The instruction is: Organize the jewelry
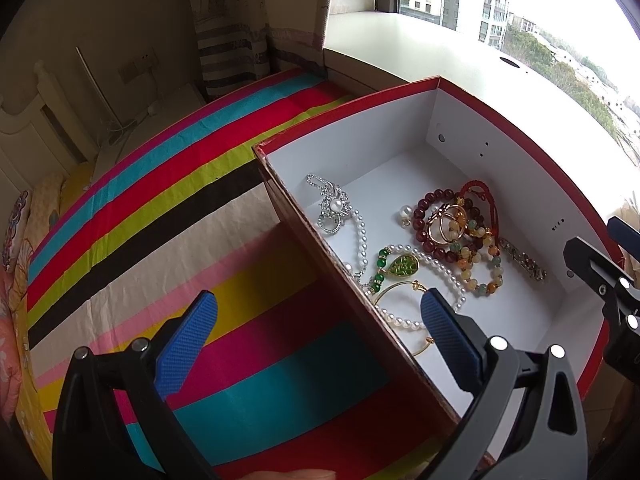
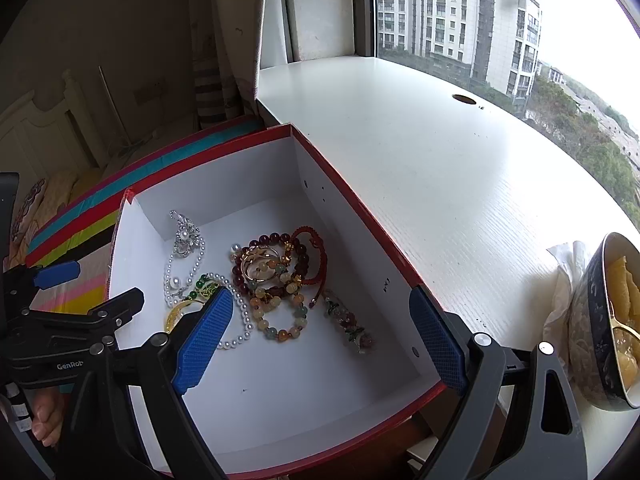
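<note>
A red box with a white inside [image 1: 400,120] [image 2: 224,184] holds a heap of jewelry: a silver pearl brooch [image 1: 334,206] [image 2: 185,236], a pearl necklace [image 1: 362,236] [image 2: 244,320], a green pendant [image 1: 404,266] [image 2: 204,290], dark red and amber bead bracelets [image 1: 448,224] [image 2: 276,268], and a beaded clip [image 1: 524,259] [image 2: 350,326]. My left gripper [image 1: 320,332] is open and empty, straddling the box's left wall. My right gripper [image 2: 320,332] is open and empty, astride the box's right wall.
The box lies on a bright striped bedspread [image 1: 160,200] beside a white windowsill desk [image 2: 440,152]. A patterned bowl of food [image 2: 604,320] stands at the right of the desk. Curtains [image 1: 228,32] hang behind.
</note>
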